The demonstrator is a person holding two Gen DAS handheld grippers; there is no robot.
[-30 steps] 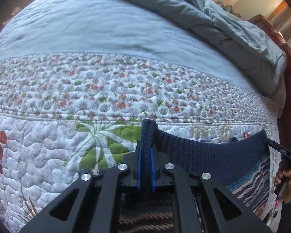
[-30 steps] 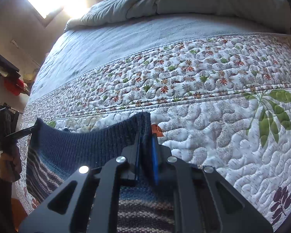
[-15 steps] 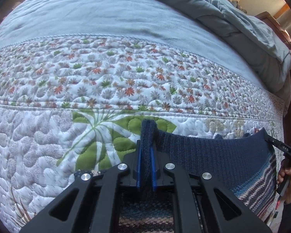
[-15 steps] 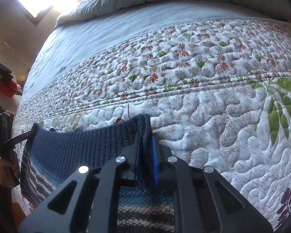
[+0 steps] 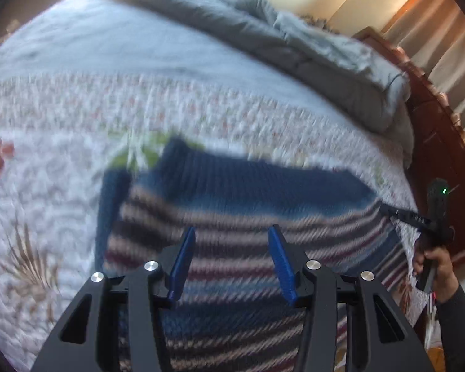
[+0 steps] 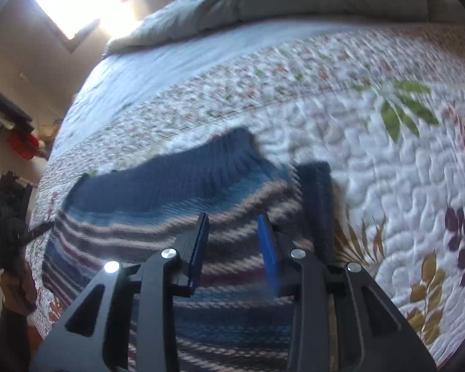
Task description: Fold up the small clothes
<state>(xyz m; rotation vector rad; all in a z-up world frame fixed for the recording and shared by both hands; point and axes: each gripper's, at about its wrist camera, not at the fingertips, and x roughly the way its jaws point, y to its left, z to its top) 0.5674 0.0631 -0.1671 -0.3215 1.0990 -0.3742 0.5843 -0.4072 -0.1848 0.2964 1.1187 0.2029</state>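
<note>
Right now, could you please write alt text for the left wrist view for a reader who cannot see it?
The left gripper, jaws opening with nothing pinched between them, hangs over a striped knit sweater with a navy ribbed band, lying on a floral quilt. At the right edge, a hand holds the other gripper. The picture is motion-blurred.

Sweater flat on quilt.
Behind it, bare sheet, then heaped blanket at far end; gripper over each near side.
</note>
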